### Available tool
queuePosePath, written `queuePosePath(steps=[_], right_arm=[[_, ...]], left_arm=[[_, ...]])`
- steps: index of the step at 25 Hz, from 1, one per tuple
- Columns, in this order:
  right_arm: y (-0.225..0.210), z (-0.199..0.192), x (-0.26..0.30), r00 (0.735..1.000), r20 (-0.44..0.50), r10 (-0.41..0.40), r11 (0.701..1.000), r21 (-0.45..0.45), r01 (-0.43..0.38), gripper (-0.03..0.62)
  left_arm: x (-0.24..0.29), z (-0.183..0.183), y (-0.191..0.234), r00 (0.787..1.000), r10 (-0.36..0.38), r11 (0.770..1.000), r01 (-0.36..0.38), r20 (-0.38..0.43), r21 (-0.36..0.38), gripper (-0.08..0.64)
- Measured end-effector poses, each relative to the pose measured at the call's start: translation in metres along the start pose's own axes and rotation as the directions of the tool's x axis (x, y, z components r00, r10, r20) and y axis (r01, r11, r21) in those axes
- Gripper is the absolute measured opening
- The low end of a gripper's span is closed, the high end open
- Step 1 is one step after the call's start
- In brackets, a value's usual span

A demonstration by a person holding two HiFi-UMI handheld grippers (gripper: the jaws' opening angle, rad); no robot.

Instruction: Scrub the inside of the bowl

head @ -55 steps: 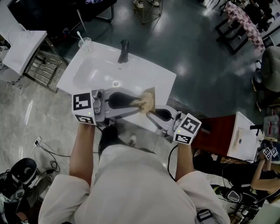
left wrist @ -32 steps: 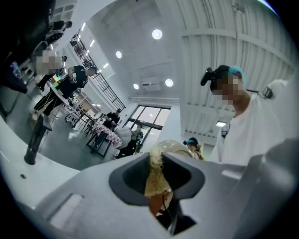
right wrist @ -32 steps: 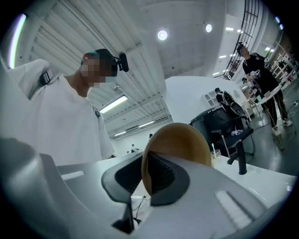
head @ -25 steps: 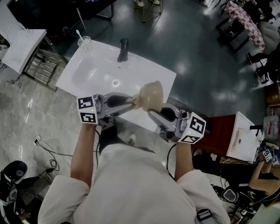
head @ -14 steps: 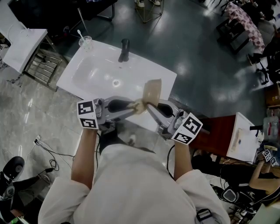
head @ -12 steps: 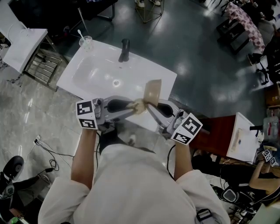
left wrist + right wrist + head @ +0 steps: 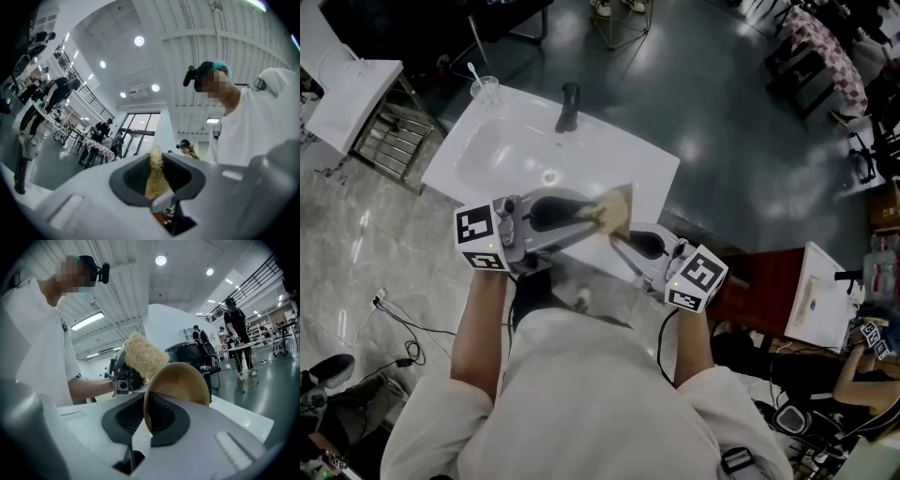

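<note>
While the person stands over the white sink (image 7: 511,141), the right gripper (image 7: 147,420) is clamped on the rim of the tan bowl (image 7: 180,383), holding it on edge in the air over the sink's near side with its mouth turned towards the left gripper (image 7: 157,174). The left gripper's jaws are closed on a straw-coloured fibrous scrubber (image 7: 143,357), which sticks out past their tips and meets the bowl at its rim on the mouth side; how far inside it reaches cannot be told. A faucet (image 7: 567,108) stands at the sink's far edge, a glass (image 7: 486,91) at its far left corner.
</note>
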State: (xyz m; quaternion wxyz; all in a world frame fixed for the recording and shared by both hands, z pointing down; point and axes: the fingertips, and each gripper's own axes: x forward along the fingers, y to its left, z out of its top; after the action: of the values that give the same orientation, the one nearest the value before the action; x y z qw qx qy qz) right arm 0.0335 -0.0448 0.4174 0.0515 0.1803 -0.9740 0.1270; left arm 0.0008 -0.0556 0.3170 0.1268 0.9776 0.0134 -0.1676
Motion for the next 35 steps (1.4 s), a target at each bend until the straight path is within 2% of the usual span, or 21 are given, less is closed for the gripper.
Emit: queuePosePath(steps=[4,8,14,21,27,31,35], right_arm=[[0.015,0.004,-0.005,0.994,-0.007,0.107,0.994,-0.025,-0.107,0.019],[0.037,0.011,-0.014,0.973,0.062,0.224,0.975,-0.014,-0.224,0.020],[0.046,0.023,-0.027,0.951,0.106,0.290,0.957,-0.013,-0.290,0.029],[0.055,0.036,-0.033,0.922,0.162,0.351,0.936,-0.026,-0.351,0.021],[0.050,0.049,-0.038,0.915,0.214,0.341,0.939,-0.031,-0.343,0.020],[0.030,0.061,-0.039,0.920,0.296,0.258,0.962,0.004,-0.272,0.015],[0.011,0.064,-0.035,0.933,0.319,0.166,0.982,0.034,-0.186,0.014]], left_arm=[[0.006,0.010,0.015,0.999,0.046,0.999,-0.046,0.018,0.017,0.080],[0.004,-0.003,0.031,0.995,0.096,0.995,-0.095,-0.032,0.033,0.080],[-0.007,-0.020,0.044,0.994,0.112,0.993,-0.112,-0.022,-0.045,0.080],[-0.019,-0.037,0.053,0.989,0.145,0.984,-0.148,-0.037,-0.096,0.080],[-0.024,-0.055,0.051,0.989,0.140,0.976,-0.146,-0.048,-0.163,0.080],[-0.025,-0.069,0.045,0.991,0.123,0.973,-0.131,-0.057,-0.190,0.080],[-0.017,-0.073,0.033,0.995,0.086,0.976,-0.094,-0.045,-0.197,0.080]])
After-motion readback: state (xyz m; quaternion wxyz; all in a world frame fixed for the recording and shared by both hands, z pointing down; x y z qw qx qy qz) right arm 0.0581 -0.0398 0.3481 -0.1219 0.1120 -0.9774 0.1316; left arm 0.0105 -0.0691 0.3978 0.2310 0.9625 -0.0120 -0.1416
